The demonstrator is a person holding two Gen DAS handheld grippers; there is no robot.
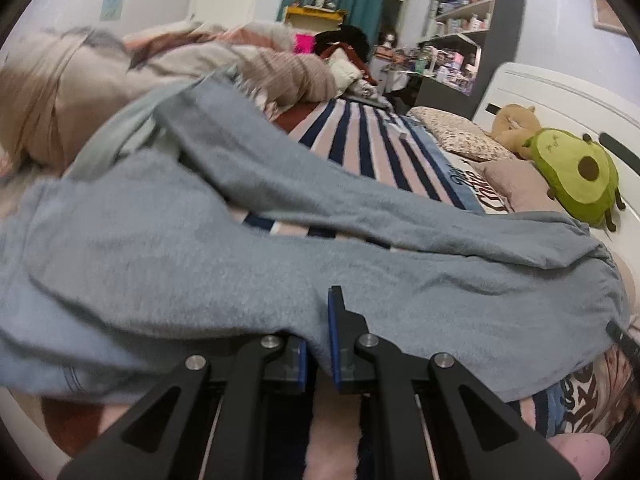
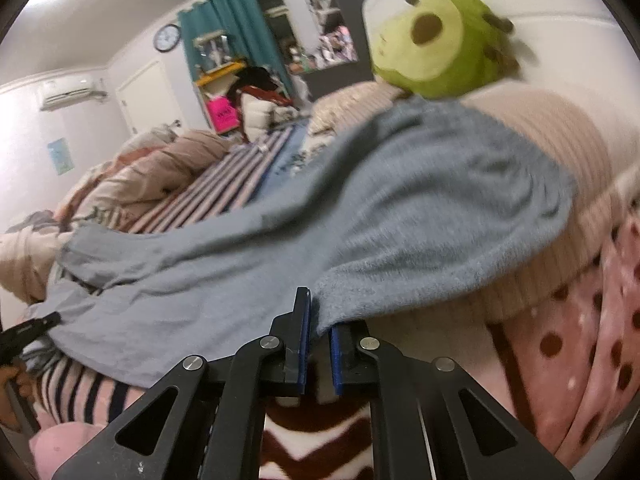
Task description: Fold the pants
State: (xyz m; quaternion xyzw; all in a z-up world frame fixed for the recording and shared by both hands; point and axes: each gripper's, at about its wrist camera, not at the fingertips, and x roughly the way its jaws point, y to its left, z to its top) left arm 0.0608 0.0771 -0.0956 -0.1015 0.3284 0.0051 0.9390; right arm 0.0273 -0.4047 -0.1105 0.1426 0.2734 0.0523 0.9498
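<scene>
Grey-blue pants [image 1: 248,240] lie spread across the striped bed, both legs running to the right. My left gripper [image 1: 318,344] is shut on the near edge of the pants, fabric pinched between its blue pads. In the right wrist view the same pants [image 2: 360,216] drape over a pink ribbed pillow [image 2: 568,200]. My right gripper [image 2: 318,320] is shut on the near edge of a pant leg. The left gripper [image 2: 24,332] shows at the far left edge of that view.
A navy-and-pink striped blanket [image 1: 372,148] covers the bed. A green avocado plush [image 1: 572,172] and pillows sit by the white headboard. A beige duvet heap [image 1: 80,92] lies at the left. A pink dotted cloth [image 2: 580,344] lies at the right. Shelves [image 1: 468,28] stand behind.
</scene>
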